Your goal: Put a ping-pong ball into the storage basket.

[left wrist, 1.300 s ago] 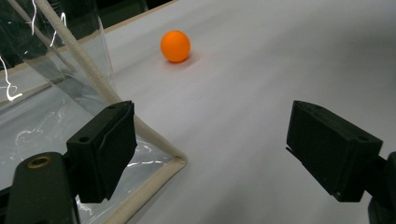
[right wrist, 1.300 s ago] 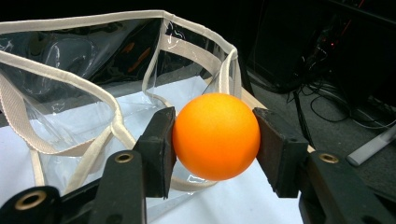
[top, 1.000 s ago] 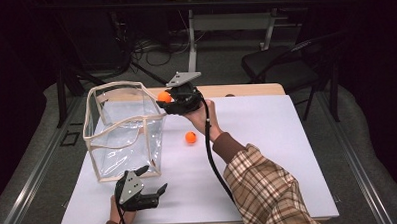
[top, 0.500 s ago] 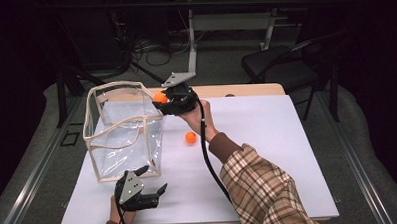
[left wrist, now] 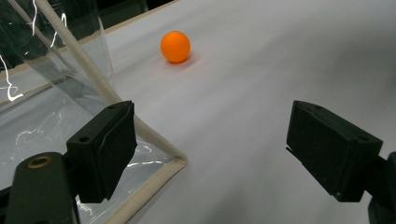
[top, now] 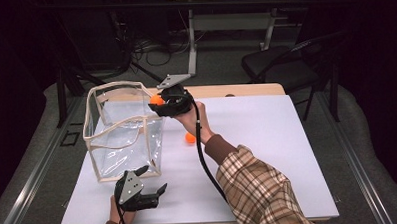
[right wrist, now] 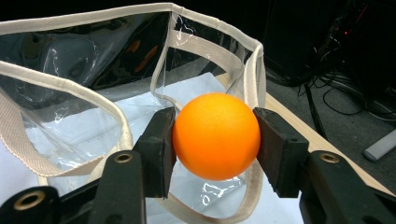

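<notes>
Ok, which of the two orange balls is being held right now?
The orange ball clamped in the right tongs at the clear bag's rim. The other ball lies loose on the white table.

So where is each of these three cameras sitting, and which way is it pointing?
High view: above the near table edge, looking forward and down on the white table; both hands, a plaid sleeve.
Left gripper view: on the left tool, low over the table, facing a loose orange ball.
Right gripper view: on the right tool, facing the clear bag, gripping another ball.
Shared: the bag.
</notes>
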The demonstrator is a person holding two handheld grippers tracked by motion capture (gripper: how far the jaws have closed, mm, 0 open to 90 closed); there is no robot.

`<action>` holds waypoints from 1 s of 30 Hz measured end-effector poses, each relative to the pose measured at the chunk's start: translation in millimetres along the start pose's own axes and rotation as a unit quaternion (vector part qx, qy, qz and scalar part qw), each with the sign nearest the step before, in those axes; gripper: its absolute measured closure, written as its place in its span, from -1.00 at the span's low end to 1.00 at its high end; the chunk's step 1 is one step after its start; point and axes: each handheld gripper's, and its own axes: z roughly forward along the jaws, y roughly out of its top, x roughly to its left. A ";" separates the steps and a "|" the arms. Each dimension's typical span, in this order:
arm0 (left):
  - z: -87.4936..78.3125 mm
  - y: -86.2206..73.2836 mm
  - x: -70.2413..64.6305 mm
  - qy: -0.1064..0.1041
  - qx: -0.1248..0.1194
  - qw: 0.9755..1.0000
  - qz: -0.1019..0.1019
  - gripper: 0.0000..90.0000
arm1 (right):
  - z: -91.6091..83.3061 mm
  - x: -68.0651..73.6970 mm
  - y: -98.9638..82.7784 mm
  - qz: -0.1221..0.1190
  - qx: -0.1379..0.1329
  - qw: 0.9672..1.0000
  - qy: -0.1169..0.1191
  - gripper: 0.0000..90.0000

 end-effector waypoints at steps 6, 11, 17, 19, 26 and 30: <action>0.0 0.0 0.0 0.000 0.000 1.000 0.000 -0.65 | 4.1 0.9 0.5 0.005 0.007 1.000 0.003 0.11; -0.2 -0.1 0.2 0.000 -0.001 1.000 -0.001 -0.65 | 7.4 -0.9 -1.5 0.015 0.014 1.000 0.012 -0.03; -0.4 -0.2 0.4 0.000 -0.002 1.000 -0.001 -0.65 | 3.9 -6.1 -6.3 0.028 0.017 0.999 0.014 -0.32; -0.3 -0.2 0.4 0.001 -0.002 1.000 -0.001 -0.65 | 0.3 -8.2 -8.4 0.029 0.015 0.999 0.019 -0.35; 0.1 0.0 0.3 0.001 0.000 1.000 0.000 -0.65 | -13.6 -15.7 -19.4 0.033 0.013 0.999 0.036 -0.42; 0.2 0.0 0.4 0.000 -0.001 1.000 -0.001 -0.65 | -21.9 -16.2 -28.3 0.027 0.016 0.999 0.038 -0.46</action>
